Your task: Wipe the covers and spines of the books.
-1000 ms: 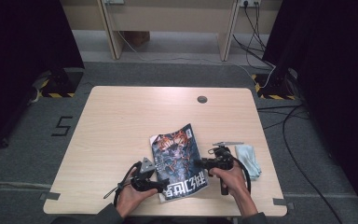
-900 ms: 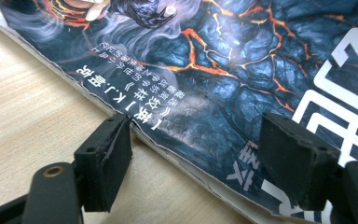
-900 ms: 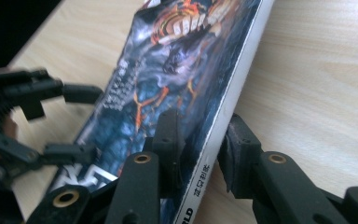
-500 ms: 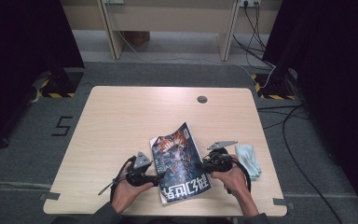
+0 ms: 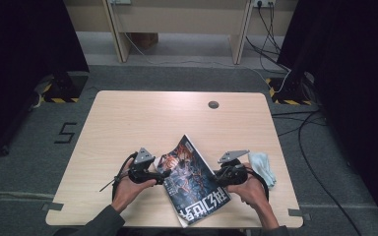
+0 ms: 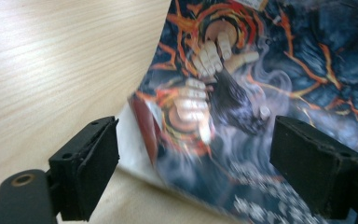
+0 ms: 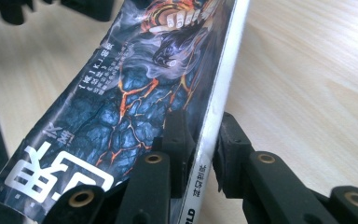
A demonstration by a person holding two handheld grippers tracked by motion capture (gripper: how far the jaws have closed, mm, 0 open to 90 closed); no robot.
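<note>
A magazine (image 5: 193,178) with a dark blue and orange cover lies near the table's front edge, its left side curled up off the wood. My left gripper (image 5: 163,176) is at that left edge, and its jaws have just been opening. In the left gripper view they stand wide (image 6: 209,172) with the lifted cover (image 6: 242,93) between them, touching neither pad. My right gripper (image 5: 217,177) has just been closing on the magazine's white spine. In the right gripper view its pads (image 7: 200,144) press on both sides of the spine (image 7: 214,116).
The light wooden table (image 5: 142,118) has a round cable hole (image 5: 213,104) at the back. A pale crumpled cloth (image 5: 265,167) lies just right of my right hand. Dark floor with cables surrounds the table.
The left gripper has shifted a little away from the person and its jaws stand wider. The magazine's left side has lifted and curled. The right gripper has stayed on the spine.
</note>
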